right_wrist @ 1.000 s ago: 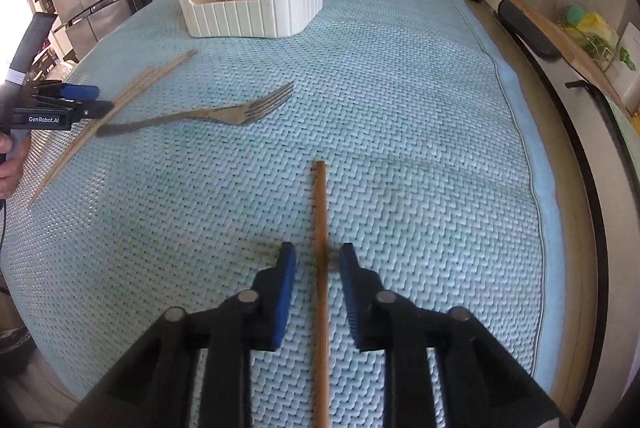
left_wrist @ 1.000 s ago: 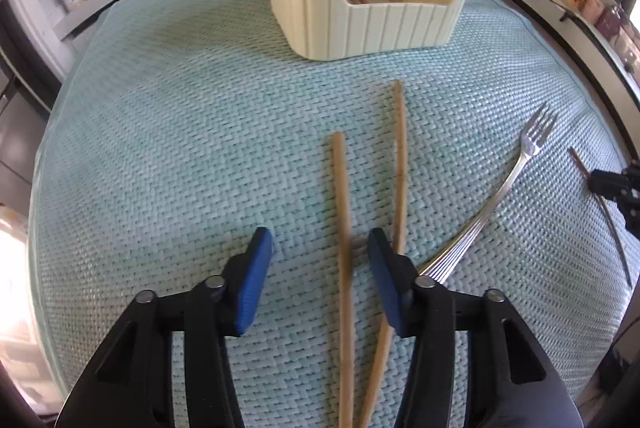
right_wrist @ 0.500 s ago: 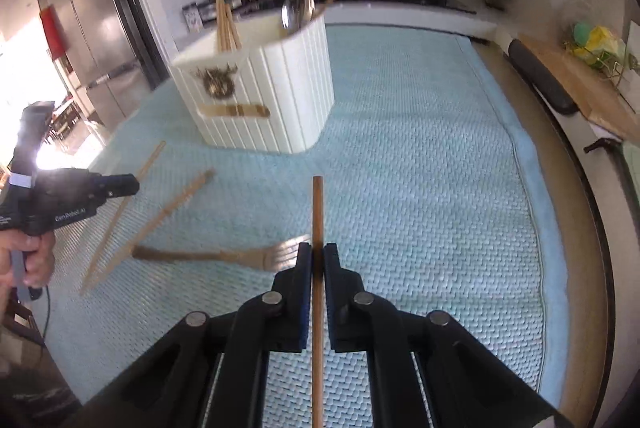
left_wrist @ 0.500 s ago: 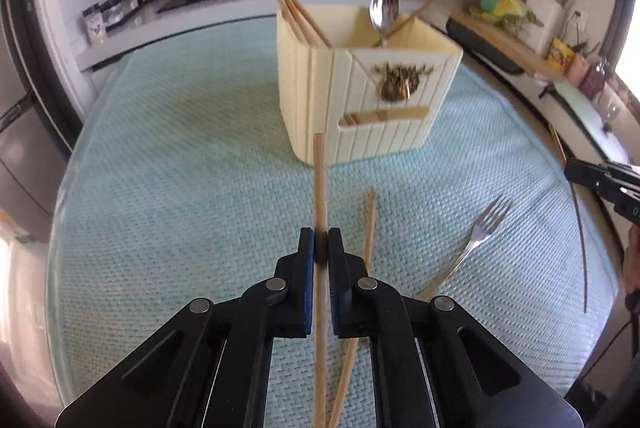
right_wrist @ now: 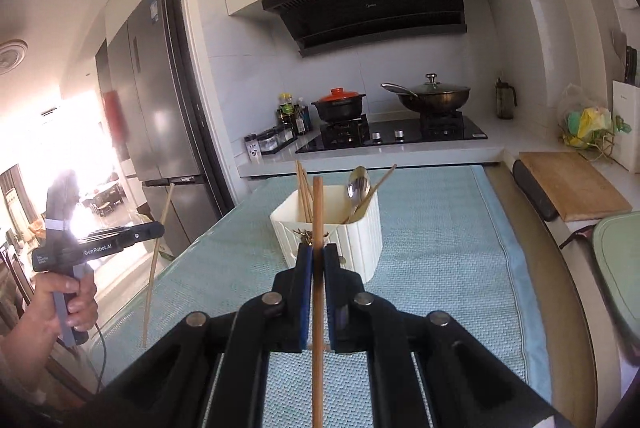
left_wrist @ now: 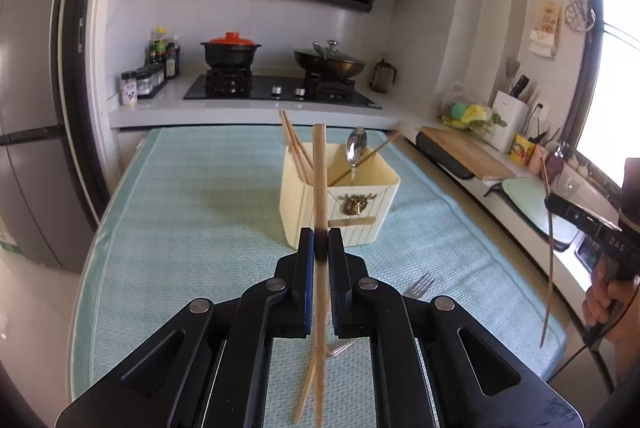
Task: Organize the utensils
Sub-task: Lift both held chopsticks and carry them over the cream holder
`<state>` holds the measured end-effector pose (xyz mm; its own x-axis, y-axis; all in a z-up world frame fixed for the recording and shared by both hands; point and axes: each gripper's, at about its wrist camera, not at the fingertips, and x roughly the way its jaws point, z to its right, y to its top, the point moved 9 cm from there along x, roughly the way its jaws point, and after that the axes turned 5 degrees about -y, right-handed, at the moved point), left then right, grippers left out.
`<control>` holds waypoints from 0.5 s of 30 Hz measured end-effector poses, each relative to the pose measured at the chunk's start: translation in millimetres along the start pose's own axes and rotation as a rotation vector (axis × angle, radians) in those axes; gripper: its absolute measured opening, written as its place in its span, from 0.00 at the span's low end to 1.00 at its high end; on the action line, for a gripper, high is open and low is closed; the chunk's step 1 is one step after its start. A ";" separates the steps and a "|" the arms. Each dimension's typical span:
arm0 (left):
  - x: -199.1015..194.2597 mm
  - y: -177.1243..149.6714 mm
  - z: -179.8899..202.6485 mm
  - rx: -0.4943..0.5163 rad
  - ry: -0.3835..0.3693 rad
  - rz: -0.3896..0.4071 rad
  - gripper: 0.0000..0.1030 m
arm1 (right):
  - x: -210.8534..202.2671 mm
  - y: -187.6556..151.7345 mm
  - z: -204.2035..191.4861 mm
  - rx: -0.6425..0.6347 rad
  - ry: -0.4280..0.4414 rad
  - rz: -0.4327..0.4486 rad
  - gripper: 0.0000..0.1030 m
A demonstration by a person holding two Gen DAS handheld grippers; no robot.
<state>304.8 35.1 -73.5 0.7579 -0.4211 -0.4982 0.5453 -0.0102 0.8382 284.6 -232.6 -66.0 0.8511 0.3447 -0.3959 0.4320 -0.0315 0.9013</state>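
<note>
Left wrist view shows the left tongs [left_wrist: 321,240] clamped on a wooden chopstick [left_wrist: 319,179] held clear above the table [left_wrist: 192,211], and in the right wrist view the right tongs [right_wrist: 318,256] likewise pinch a second chopstick [right_wrist: 317,207]. Just ahead of both tongs stands the cream utensil holder [left_wrist: 360,224], already holding several chopsticks [left_wrist: 295,147] and a spoon [left_wrist: 356,147]. My judgement: roughly midway, since below the left tongs one more chopstick [left_wrist: 305,384] and a fork [left_wrist: 418,286] lie on the mat.
</note>
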 end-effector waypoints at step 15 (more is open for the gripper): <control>-18.8 0.4 8.5 -0.004 -0.019 0.041 0.05 | -26.2 8.7 -13.4 -0.004 0.061 0.113 0.06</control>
<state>287.7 35.3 -61.9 0.7728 -0.4385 -0.4588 0.5151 0.0111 0.8571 262.1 -229.4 -45.4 0.8746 0.3958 -0.2801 0.3328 -0.0697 0.9404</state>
